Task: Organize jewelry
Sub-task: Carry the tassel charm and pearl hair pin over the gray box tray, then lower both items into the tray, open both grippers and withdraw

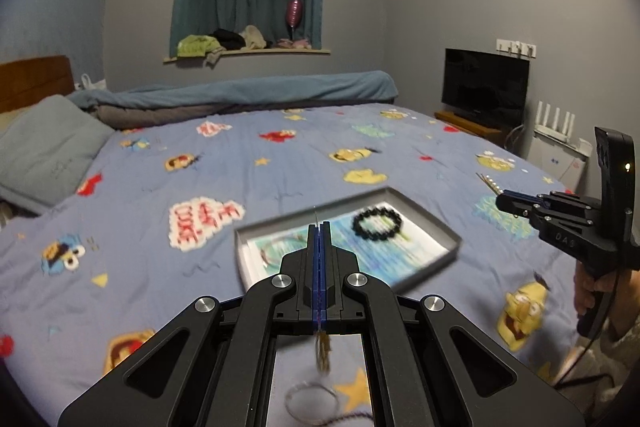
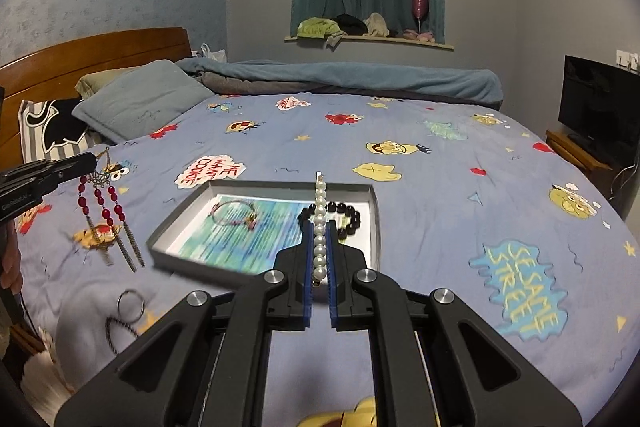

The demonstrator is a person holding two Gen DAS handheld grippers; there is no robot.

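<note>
- Right wrist view: my right tool is clamping the pearl clip, tray lying at twelve o'clock.
- My left tool is pinching the tasselled earring; swinging tassels risk snagging the tray rim.

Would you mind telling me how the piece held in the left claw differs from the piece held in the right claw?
The red-bead tassel ornament dangles below the left claw, red beads and thin chains hanging loose; the pearl hair clip lies rigid and straight along the right claw. The ornament is dark red and brassy, the clip white. The ornament branches into several strands; the clip is one single row. Both are gripped above the bed, short of the grey tray.
</note>
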